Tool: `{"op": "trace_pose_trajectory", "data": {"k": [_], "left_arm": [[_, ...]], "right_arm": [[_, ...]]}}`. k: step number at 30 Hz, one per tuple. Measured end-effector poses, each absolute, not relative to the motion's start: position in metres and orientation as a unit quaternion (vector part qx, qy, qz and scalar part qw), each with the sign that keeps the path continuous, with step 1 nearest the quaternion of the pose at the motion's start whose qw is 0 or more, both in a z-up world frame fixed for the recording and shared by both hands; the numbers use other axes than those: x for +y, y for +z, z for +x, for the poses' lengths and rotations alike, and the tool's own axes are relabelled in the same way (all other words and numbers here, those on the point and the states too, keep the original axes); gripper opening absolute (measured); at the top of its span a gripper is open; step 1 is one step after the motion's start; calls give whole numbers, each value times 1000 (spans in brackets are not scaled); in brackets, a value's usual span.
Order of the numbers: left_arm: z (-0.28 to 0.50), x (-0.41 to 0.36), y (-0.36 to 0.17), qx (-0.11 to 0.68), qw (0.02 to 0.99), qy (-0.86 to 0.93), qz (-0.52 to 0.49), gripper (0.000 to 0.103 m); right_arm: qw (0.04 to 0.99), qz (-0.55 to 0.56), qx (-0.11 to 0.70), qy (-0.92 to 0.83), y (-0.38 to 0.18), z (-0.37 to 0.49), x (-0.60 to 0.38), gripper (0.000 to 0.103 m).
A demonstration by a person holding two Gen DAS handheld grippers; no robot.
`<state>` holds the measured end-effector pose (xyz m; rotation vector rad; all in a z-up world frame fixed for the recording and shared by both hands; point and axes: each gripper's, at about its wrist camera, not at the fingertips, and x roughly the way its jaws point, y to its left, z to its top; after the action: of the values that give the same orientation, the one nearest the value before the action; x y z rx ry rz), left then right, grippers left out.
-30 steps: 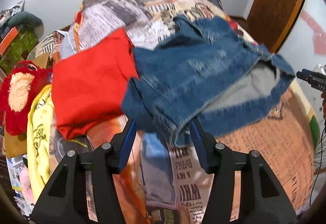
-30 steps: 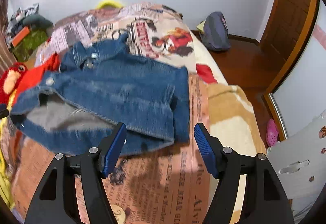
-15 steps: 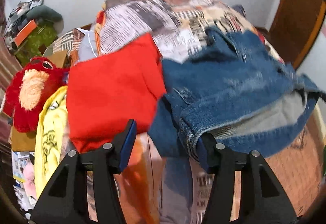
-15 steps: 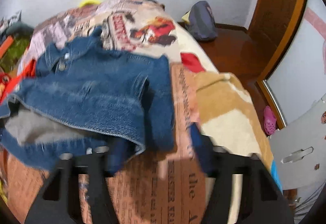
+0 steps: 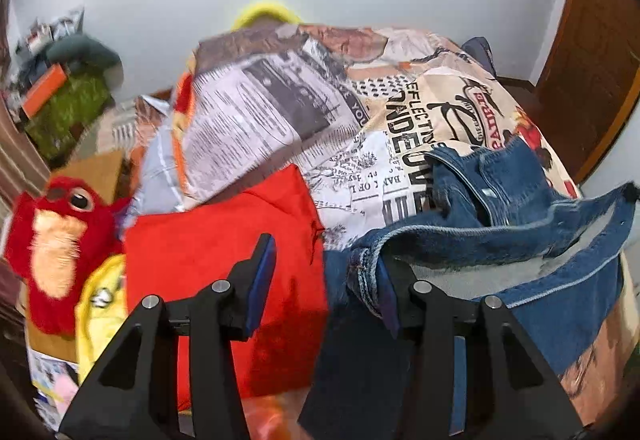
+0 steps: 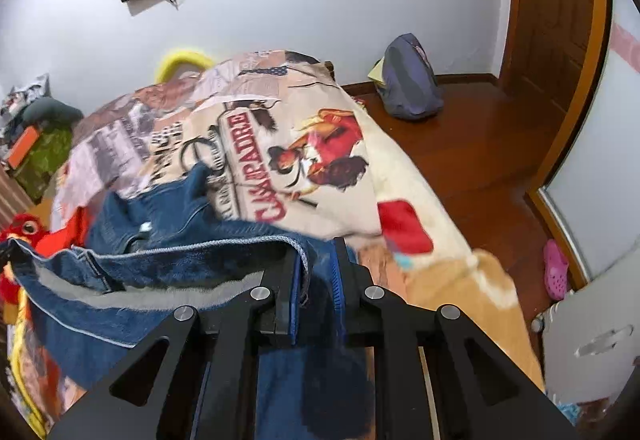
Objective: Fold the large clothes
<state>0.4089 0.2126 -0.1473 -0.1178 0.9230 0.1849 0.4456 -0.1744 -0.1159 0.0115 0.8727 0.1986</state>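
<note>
Left of the denim jacket [image 5: 500, 240], a red plush toy [image 5: 56, 240] and a folded red garment [image 5: 224, 272] lie on the bed [image 5: 280, 128]. The left claw [image 5: 324, 280] stands apart, its right finger touching the jacket's hem. The right claw [image 6: 316, 292] is clamped on the jacket's other edge, lifting it above the bed.

The left gripper [image 5: 324, 280] has 2 black angular arms with triangular cut-outs, round silver screws at the joints, and blue pads [image 5: 262, 280] lining its fingers. The right gripper [image 6: 316, 288] shares that build: black linkages, 4 silver screws, blue-lined fingers [image 6: 295, 292].
</note>
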Motion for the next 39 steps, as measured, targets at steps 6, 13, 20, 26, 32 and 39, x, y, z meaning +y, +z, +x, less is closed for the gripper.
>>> {"op": "trace_pose_trajectory", "data": {"k": [6, 13, 20, 26, 32, 39], "left_arm": [[447, 228, -198, 499, 857, 85, -99, 47], [452, 225, -218, 513, 851, 74, -86, 48], [440, 226, -164, 471, 875, 48, -102, 50], [414, 221, -116, 415, 903, 51, -96, 59], [396, 193, -130, 444, 893, 14, -78, 59], [387, 141, -184, 500, 862, -39, -71, 59]], "right_arm": [[878, 0, 472, 80, -159, 486, -160, 13], [868, 2, 492, 59, -178, 495, -161, 33], [866, 12, 490, 95, -137, 485, -159, 52], [890, 8, 429, 152, -83, 446, -146, 69], [882, -40, 428, 191, -90, 413, -119, 72], [852, -71, 475, 208, -146, 395, -81, 73]]}}
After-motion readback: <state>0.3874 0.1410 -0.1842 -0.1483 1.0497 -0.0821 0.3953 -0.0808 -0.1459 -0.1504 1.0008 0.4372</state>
